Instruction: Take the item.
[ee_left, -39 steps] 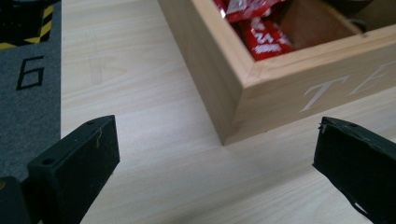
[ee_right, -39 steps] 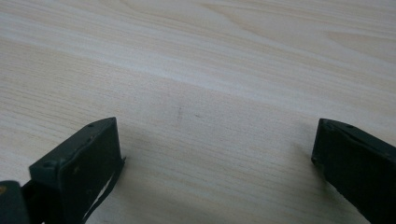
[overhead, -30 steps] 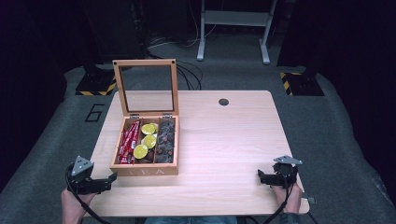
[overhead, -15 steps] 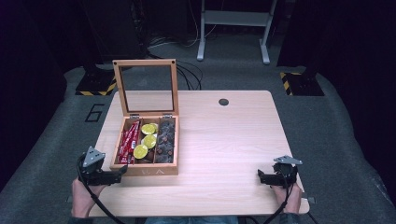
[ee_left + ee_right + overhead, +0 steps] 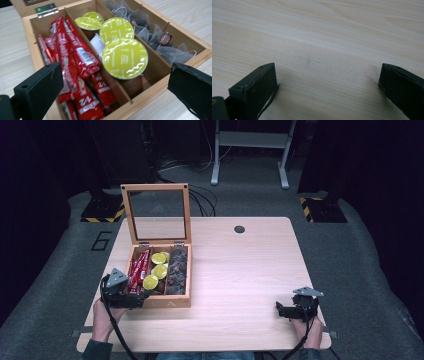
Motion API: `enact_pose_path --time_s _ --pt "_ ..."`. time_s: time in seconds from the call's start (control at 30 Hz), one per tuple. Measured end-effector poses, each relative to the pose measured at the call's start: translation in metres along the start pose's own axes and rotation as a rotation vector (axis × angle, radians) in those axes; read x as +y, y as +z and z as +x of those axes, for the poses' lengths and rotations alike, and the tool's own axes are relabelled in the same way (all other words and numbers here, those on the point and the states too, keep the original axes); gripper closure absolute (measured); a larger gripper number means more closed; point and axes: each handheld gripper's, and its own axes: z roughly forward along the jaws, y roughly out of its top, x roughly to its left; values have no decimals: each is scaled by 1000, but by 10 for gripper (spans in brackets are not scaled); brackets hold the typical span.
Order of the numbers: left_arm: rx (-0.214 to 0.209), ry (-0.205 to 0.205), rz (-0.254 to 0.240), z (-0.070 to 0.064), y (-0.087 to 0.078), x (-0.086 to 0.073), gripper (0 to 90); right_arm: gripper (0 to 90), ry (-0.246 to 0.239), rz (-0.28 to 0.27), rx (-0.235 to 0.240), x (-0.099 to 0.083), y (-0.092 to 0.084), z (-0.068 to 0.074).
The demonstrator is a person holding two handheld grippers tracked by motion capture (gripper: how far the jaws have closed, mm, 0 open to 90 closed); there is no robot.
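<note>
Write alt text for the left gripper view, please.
The open left gripper hangs over a wooden box with three compartments: red sachets, green-lidded pods, and tea bags. The box stands on a pale wooden table.

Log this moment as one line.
left gripper: open, at wooden box front | right gripper: open, over bare table

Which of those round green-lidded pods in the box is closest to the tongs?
The front pod, biggest in the left gripper view. It sits nearest the box's front wall, just ahead of the open left tongs; the others lie behind it.
</note>
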Motion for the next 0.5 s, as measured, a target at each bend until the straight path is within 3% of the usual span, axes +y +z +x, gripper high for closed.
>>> enact_pose_path --time_s 0.1,0.33,0.5 --pt "-29 3 3 -3 8 7 0 12 2 1 0 0 0 0" --pt "-47 5 14 -5 21 13 7 15 7 -4 -1 0 0 1" --pt "-65 8 15 -5 27 13 97 16 9 -5 -4 0 0 1"
